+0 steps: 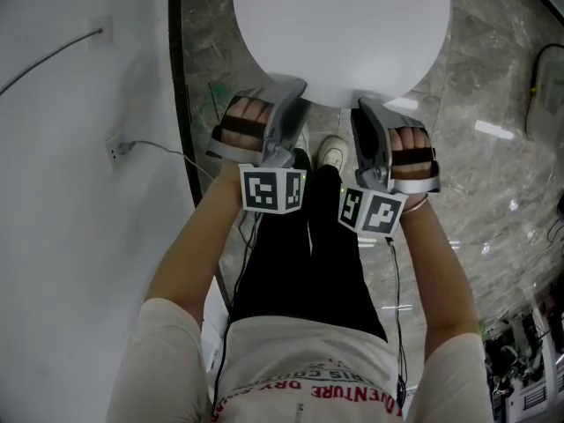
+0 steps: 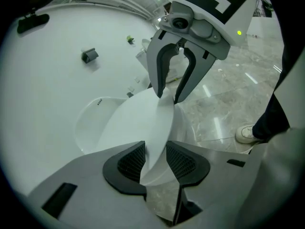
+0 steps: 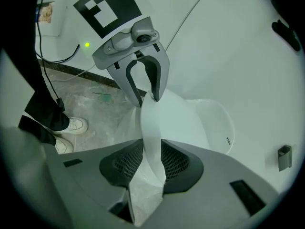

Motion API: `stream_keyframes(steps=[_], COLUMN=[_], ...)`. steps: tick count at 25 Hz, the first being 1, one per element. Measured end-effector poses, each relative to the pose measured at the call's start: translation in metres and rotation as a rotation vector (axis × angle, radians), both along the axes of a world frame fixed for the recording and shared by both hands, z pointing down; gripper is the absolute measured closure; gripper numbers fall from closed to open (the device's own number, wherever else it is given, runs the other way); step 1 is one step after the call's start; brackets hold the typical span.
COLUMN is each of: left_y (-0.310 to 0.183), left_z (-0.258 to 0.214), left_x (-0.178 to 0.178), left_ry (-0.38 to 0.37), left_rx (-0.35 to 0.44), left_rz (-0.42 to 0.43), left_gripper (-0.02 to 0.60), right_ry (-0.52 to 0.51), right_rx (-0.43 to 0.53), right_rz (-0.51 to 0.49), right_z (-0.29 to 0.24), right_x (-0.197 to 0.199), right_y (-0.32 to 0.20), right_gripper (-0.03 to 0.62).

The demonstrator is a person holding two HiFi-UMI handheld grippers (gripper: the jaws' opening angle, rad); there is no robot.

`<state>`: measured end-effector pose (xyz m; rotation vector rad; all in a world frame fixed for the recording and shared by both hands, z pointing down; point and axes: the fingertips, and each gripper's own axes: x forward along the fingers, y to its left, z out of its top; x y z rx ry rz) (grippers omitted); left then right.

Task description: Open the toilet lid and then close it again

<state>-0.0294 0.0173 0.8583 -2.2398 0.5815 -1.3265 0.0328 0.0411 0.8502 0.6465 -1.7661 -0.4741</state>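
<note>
The white oval toilet lid (image 1: 339, 25) fills the top of the head view. Both grippers hold its near rim from my side. My left gripper (image 1: 291, 91) grips the rim left of centre, my right gripper (image 1: 366, 104) right of centre. In the left gripper view the lid's edge (image 2: 138, 123) runs between the pads of the left gripper (image 2: 156, 151), which press on it, and the lid stands lifted off the seat (image 2: 90, 118). The right gripper (image 3: 152, 154) clamps the lid's edge (image 3: 171, 118) likewise, above the seat (image 3: 219, 123).
A white wall (image 1: 70, 192) with a cable (image 1: 150, 148) runs along the left. Grey marble floor (image 1: 493, 166) lies to the right. The person's shoe (image 1: 330, 152) stands close below the lid. Some equipment (image 1: 529, 359) sits at the lower right.
</note>
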Motion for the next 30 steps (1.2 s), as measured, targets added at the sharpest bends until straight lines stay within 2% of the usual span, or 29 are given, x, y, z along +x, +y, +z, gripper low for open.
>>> stream_keyframes(steps=[7, 12, 14, 17, 30], left_y=[-0.008, -0.013, -0.019, -0.033, -0.096], left_z=[-0.06, -0.103, -0.12, -0.149, -0.248], left_x=[0.005, 0.007, 0.007, 0.01, 0.019], left_ry=[-0.028, -0.043, -0.034, -0.005, 0.038], left_rx=[0.102, 0.113, 0.133, 0.17, 0.193], left_rz=[0.019, 0.017, 0.007, -0.022, -0.057], left_gripper=[0.485, 0.494, 0.5, 0.515, 0.531], right_ry=[-0.002, -0.025, -0.026, -0.029, -0.049], right_rx=[0.075, 0.003, 0.011, 0.047, 0.082], right_rz=[-0.031, -0.006, -0.021, -0.037, -0.023], right_z=[-0.061, -0.103, -0.119, -0.144, -0.244], right_x=[0.003, 0.003, 0.003, 0.004, 0.013], right_y=[-0.011, -0.018, -0.022, -0.033, -0.096], right_gripper=[0.499, 0.499, 0.503, 0.555, 0.562])
